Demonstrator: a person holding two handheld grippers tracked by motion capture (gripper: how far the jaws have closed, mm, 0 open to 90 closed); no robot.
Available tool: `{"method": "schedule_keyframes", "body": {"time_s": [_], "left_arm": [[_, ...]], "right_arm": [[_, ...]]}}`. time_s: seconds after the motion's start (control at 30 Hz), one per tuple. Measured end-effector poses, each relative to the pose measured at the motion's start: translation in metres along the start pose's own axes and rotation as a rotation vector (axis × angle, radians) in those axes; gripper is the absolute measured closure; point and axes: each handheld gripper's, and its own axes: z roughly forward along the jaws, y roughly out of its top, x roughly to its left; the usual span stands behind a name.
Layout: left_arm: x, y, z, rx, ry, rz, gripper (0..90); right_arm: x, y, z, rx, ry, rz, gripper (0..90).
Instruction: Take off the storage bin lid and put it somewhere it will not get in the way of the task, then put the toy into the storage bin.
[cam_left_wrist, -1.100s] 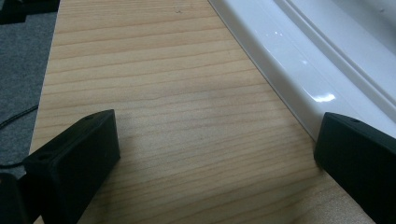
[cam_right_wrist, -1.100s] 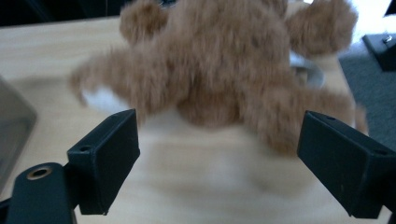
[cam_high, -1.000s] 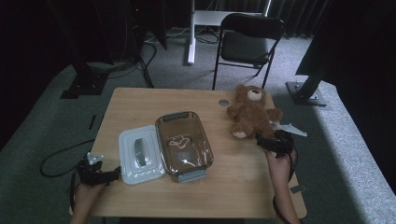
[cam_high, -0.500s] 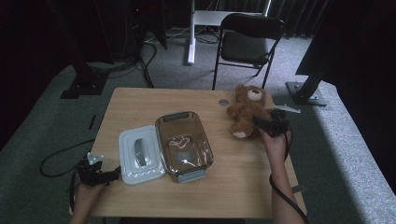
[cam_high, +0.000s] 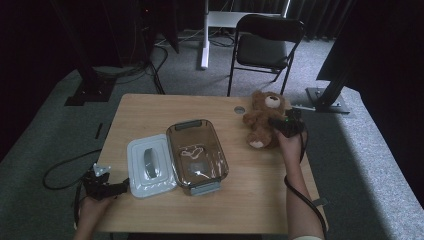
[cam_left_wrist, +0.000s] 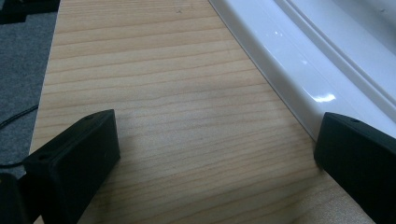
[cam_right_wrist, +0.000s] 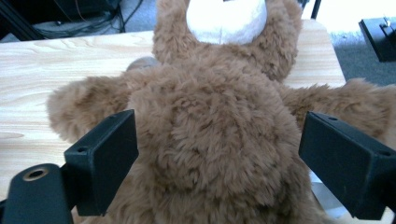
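Right gripper view: the right hand-held gripper stands open, jaws flanking the bear torso. Bear lies directly ahead at the desk far right; the left hand-held gripper, also open, sits well apart.

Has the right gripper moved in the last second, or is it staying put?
Yes. The right gripper has moved up the table from its near right part and now straddles the teddy bear, jaws open.
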Motion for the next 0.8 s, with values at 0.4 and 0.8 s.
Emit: {"method": "schedule_keyframes", "body": {"time_s": [0.4, 0.8], "left_arm": [[0.000, 0.000, 0.000, 0.000, 0.000, 0.000, 0.8], [0.000, 0.000, 0.000, 0.000, 0.000, 0.000, 0.8]], "right_arm": [[0.004, -0.018, 0.027, 0.081, 0.024, 0.010, 10.8], [0.013, -0.018, 0.037, 0.145, 0.000, -0.029, 10.5]]}}
